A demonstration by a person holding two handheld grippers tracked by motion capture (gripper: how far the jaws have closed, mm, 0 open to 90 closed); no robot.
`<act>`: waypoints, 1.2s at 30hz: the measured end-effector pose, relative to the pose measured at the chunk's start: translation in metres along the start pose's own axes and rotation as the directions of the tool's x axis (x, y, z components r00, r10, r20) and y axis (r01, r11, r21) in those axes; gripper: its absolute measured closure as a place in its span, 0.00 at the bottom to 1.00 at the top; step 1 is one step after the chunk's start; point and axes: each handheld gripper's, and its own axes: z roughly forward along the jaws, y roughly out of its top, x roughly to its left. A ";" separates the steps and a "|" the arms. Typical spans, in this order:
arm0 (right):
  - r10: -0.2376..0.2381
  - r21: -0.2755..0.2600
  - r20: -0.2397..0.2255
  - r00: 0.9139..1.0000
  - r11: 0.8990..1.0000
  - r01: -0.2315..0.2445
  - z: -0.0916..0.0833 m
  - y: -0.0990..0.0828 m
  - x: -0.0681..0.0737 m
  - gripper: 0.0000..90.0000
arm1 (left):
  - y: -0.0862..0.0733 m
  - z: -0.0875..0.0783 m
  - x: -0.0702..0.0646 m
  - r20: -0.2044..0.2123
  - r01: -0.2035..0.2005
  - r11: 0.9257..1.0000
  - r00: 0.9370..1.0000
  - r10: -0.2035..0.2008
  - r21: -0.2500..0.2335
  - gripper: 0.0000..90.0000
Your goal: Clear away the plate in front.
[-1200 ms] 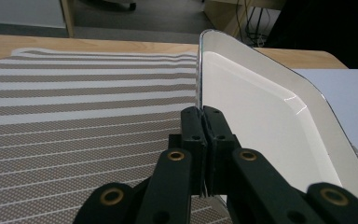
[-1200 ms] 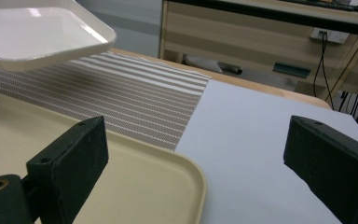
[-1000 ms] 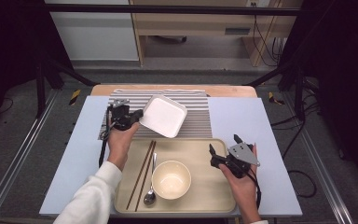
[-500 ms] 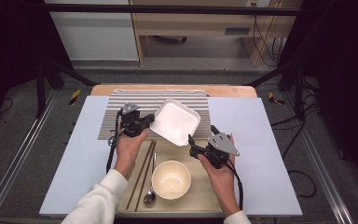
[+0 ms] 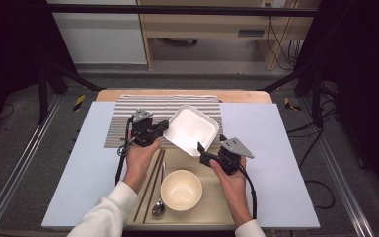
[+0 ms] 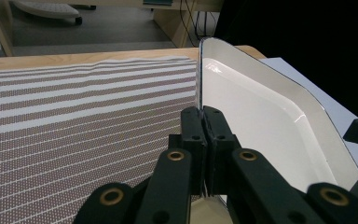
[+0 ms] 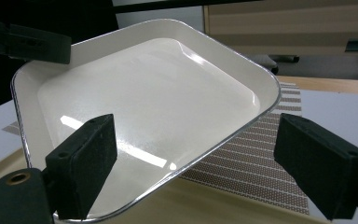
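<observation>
A white square plate (image 5: 191, 129) hangs tilted above the table, over the near edge of the striped mat (image 5: 128, 116) and the far edge of the beige tray (image 5: 217, 210). My left gripper (image 5: 162, 128) is shut on the plate's left rim; in the left gripper view the jaws (image 6: 201, 114) pinch the thin edge of the plate (image 6: 261, 116). My right gripper (image 5: 201, 152) stands open at the plate's near right corner. In the right gripper view the plate (image 7: 144, 102) lies between its wide pads (image 7: 81, 168), which do not press on it.
On the tray lie a cream bowl (image 5: 181, 189), a pair of brown chopsticks (image 5: 150, 183) and a metal spoon (image 5: 159, 205). A pale blue mat (image 5: 79, 173) covers the table. Dark stands and cables surround the table.
The left gripper has carried the plate right and nearer, off the striped mat toward the tray. The right gripper has moved left from the tray's right side up to the plate.
</observation>
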 end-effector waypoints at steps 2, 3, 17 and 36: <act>0.008 0.004 -0.007 1.000 1.000 -0.008 0.001 -0.001 -0.001 0.15 | 0.000 -0.001 -0.001 0.002 0.000 1.000 1.000 0.000 -0.003 0.98; 0.017 0.013 -0.013 1.000 1.000 -0.017 0.002 -0.001 -0.001 0.15 | 0.000 -0.001 -0.001 0.003 0.001 1.000 1.000 -0.001 -0.005 0.98; 0.044 0.052 -0.045 0.998 0.998 -0.041 0.008 -0.004 -0.003 0.21 | 0.000 0.002 -0.003 -0.003 0.008 1.000 1.000 -0.008 -0.001 0.98; 0.007 0.006 0.127 0.992 1.000 -0.008 0.005 0.018 -0.008 0.65 | -0.014 0.008 -0.008 0.013 0.044 0.999 0.999 -0.044 0.023 0.98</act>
